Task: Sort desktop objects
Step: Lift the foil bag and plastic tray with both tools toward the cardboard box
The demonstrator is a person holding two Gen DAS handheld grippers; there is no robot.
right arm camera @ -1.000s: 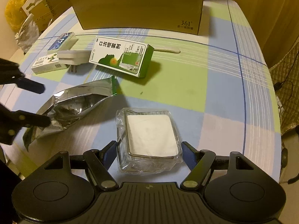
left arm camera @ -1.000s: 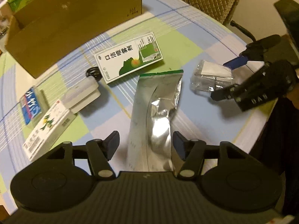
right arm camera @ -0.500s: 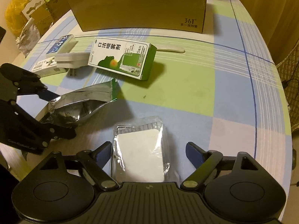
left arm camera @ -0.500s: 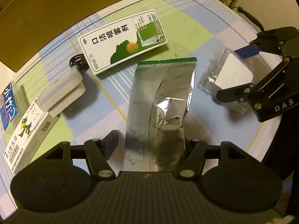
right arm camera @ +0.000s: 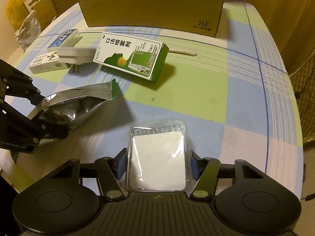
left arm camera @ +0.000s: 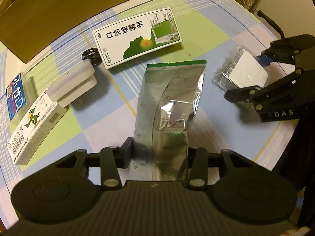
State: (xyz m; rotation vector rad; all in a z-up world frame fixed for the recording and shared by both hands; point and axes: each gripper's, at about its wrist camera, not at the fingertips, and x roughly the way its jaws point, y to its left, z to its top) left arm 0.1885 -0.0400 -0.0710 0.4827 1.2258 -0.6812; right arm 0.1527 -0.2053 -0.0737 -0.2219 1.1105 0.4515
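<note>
My left gripper [left arm camera: 158, 154] is shut on the near end of a silver foil pouch [left arm camera: 169, 102] that lies on the checked tablecloth; the pouch also shows in the right wrist view [right arm camera: 74, 104]. My right gripper [right arm camera: 156, 161] is shut on a clear plastic packet with a white card inside [right arm camera: 157, 157], near the table's right edge; it also shows in the left wrist view [left arm camera: 244, 72]. A green-and-white spray box [left arm camera: 137, 37] lies beyond the pouch.
A large cardboard box [right arm camera: 151, 5] stands at the back. A white charger plug [left arm camera: 72, 86], a white carton with a parrot [left arm camera: 33, 129] and a blue-labelled case [left arm camera: 15, 96] lie at the left. A white stick [right arm camera: 183, 52] lies behind the spray box.
Both grippers moved forward over their objects and closed: the left on the foil pouch, the right on the plastic packet. The packet turned lengthwise between the right fingers.
</note>
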